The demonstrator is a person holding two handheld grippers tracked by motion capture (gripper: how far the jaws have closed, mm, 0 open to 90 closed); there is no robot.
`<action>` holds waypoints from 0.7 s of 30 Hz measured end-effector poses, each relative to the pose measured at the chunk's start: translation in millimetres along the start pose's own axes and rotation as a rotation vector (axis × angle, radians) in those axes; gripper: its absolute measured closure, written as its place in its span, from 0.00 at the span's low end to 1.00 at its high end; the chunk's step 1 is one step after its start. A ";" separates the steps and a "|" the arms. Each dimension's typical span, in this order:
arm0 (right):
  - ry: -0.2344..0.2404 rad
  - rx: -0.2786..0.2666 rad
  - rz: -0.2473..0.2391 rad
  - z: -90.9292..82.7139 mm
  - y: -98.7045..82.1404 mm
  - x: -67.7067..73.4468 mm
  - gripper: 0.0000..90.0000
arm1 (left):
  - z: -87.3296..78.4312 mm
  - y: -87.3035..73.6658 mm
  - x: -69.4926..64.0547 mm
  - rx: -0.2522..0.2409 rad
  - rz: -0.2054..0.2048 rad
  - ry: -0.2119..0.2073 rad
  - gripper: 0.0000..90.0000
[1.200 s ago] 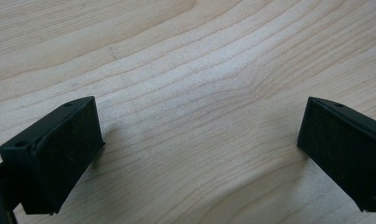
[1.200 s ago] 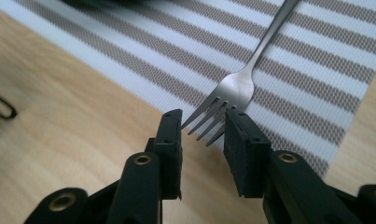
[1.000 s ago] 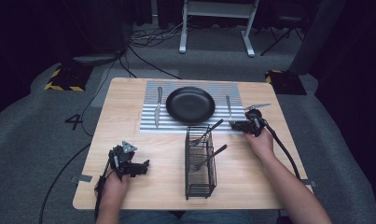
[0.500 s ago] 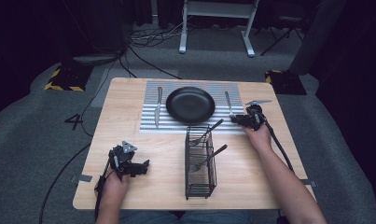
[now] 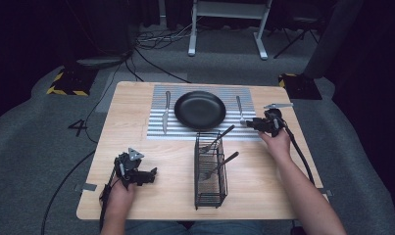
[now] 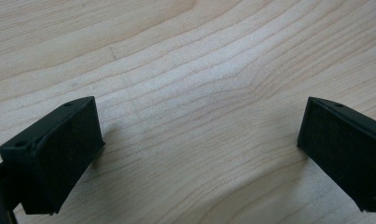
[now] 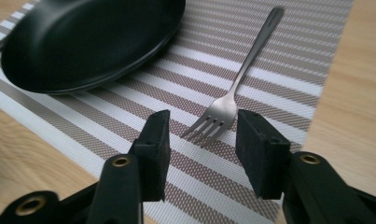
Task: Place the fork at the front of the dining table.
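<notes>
On the table (image 5: 136, 122) the striped mat (image 5: 156, 131) carries the plate (image 5: 200, 109), a knife (image 5: 165, 111) to its left and a fork (image 7: 232, 93) to its right; the wire basket (image 5: 209, 171) in front holds more cutlery. It looks like a place setting. Your right gripper (image 7: 202, 140) stands partly spread, empty, straddling the fork's tines. If you mean to shift it, lower and close squarely. Your left gripper (image 6: 195, 140) rests wide over bare wood.

A "4" (image 5: 79, 128) is marked on the grey floor left of the table; nothing else is readable.
</notes>
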State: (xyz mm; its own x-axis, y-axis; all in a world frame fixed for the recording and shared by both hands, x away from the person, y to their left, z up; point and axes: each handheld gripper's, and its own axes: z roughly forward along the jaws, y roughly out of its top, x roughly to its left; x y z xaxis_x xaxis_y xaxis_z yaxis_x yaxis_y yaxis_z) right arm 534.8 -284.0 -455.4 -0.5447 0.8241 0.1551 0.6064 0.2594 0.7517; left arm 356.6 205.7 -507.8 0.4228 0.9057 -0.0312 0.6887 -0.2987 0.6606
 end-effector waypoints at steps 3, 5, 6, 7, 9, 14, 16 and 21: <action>-0.002 -0.034 -0.010 -28.6 4.8 10.9 0.56 | 0.0 0.0 0.0 0.000 0.001 0.000 0.00; -0.007 -0.047 -0.037 -42.1 5.6 19.0 0.55 | 0.0 0.0 0.0 0.000 0.000 0.001 0.00; -0.007 -0.047 -0.037 -42.1 5.6 19.0 0.55 | 0.0 0.0 0.0 0.000 0.000 0.001 0.00; -0.015 -0.063 -0.081 -54.7 5.0 27.5 0.54 | 0.0 0.0 0.0 0.000 0.001 0.001 0.00; -0.019 -0.060 -0.131 -64.3 3.0 34.4 0.53 | 0.0 0.0 0.1 -0.001 0.002 0.001 0.00; -0.002 0.023 -0.113 -81.1 -3.2 43.0 0.53 | 0.0 0.0 0.0 0.000 0.000 0.000 0.00; -0.006 0.000 -0.137 -97.1 -12.8 48.7 0.51 | 0.0 0.0 0.0 0.000 0.001 0.001 0.00; 0.003 -0.033 -0.148 -122.1 -28.3 55.0 0.50 | 0.0 0.0 0.0 0.000 0.000 0.000 0.00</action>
State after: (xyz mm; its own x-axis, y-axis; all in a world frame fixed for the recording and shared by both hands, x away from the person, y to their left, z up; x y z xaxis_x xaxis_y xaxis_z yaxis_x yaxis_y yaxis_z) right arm 416.9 -307.5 -389.8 -0.6284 0.7767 0.0428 0.4997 0.3610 0.7874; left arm 356.5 205.7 -507.8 0.4231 0.9056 -0.0309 0.6886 -0.2992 0.6606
